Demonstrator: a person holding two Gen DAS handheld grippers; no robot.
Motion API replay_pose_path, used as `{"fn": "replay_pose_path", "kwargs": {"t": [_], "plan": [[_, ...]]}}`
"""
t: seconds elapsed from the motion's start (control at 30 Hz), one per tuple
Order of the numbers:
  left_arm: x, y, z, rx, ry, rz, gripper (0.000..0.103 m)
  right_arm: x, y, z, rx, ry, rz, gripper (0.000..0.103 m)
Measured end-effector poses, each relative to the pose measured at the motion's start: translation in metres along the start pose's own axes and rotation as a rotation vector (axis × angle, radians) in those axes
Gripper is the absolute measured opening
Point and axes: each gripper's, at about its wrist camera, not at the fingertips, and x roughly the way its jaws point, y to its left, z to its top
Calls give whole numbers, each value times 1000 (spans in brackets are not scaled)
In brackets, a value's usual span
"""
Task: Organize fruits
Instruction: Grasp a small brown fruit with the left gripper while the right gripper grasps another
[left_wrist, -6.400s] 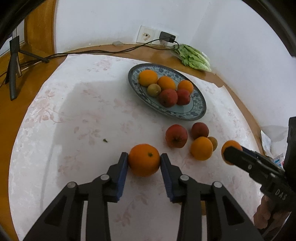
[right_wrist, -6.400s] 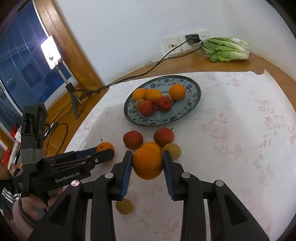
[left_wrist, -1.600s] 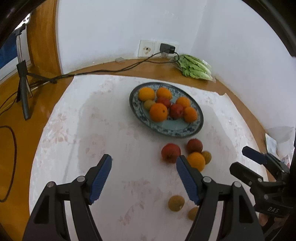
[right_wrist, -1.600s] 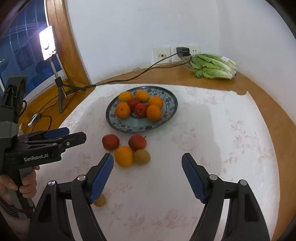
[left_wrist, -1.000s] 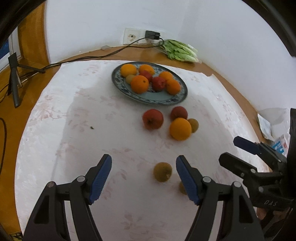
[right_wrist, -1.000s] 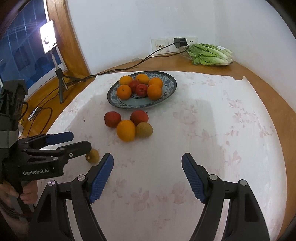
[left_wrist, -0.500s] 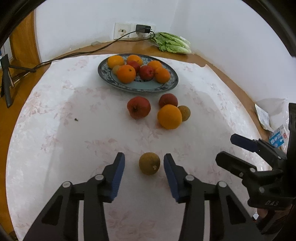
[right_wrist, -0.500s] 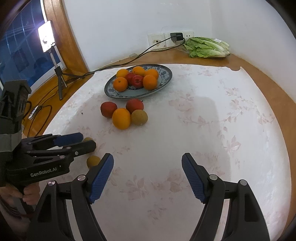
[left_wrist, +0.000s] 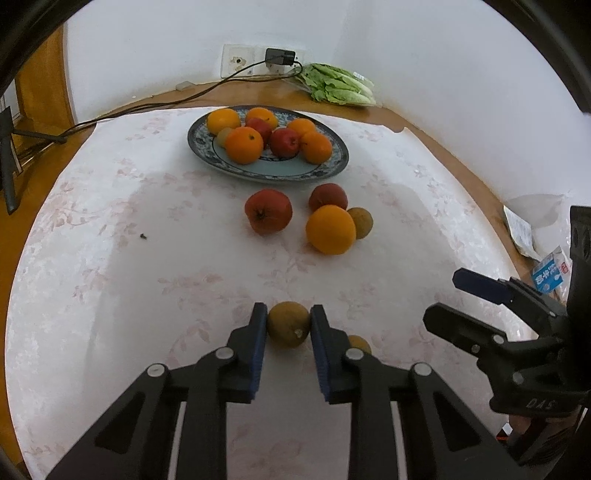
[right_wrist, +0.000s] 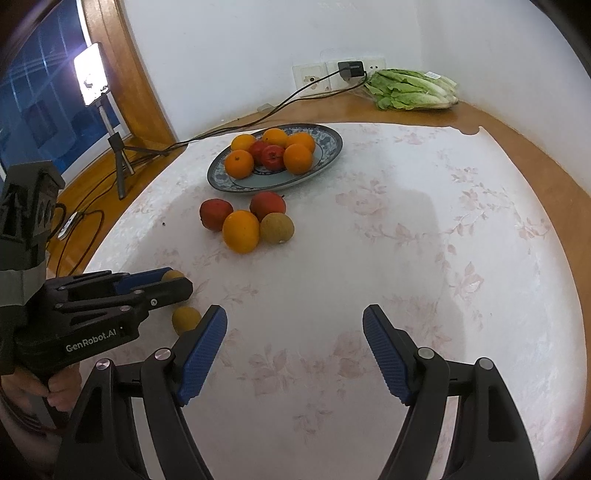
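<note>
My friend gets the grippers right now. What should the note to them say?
Left hand-held gripper: jaws have just closed on a small brown fruit, which is down at the tablecloth.
Right hand-held gripper: open, empty.
Done: five oranges, two apples and one small fruit sit on the plate.
Left: the held fruit, another small fruit beside it, plus two apples, an orange and a brown fruit in front of the plate.
</note>
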Motion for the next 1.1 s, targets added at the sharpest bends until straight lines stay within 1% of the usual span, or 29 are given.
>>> {"fn": "replay_pose_path", "kwargs": {"t": [0.27, 0.37, 0.5, 0.57, 0.63, 0.77, 0.83, 1.1], "plan": [[-12, 18, 2, -37, -27, 39, 25, -1, 11, -1, -12, 2, 5, 78], [-14, 25, 2, -58, -32, 40, 25, 0, 19, -3, -15, 10, 10, 77], [-15, 33, 1, -80, -34, 42, 25, 3, 30, -6, -23, 24, 33, 67], [-15, 36, 1, -88, -35, 44, 24, 5, 35, -7, -32, 32, 43, 63], [-14, 38, 0, -92, -36, 45, 24, 7, 41, -7, -44, 39, 57, 57], [-14, 41, 1, -99, -38, 42, 24, 10, 52, -9, -66, 51, 79, 51], [-14, 41, 0, -101, -40, 41, 24, 13, 57, -9, -79, 56, 84, 46], [-14, 44, -1, -109, -41, 39, 24, 21, 72, -10, -119, 68, 82, 39]]}}
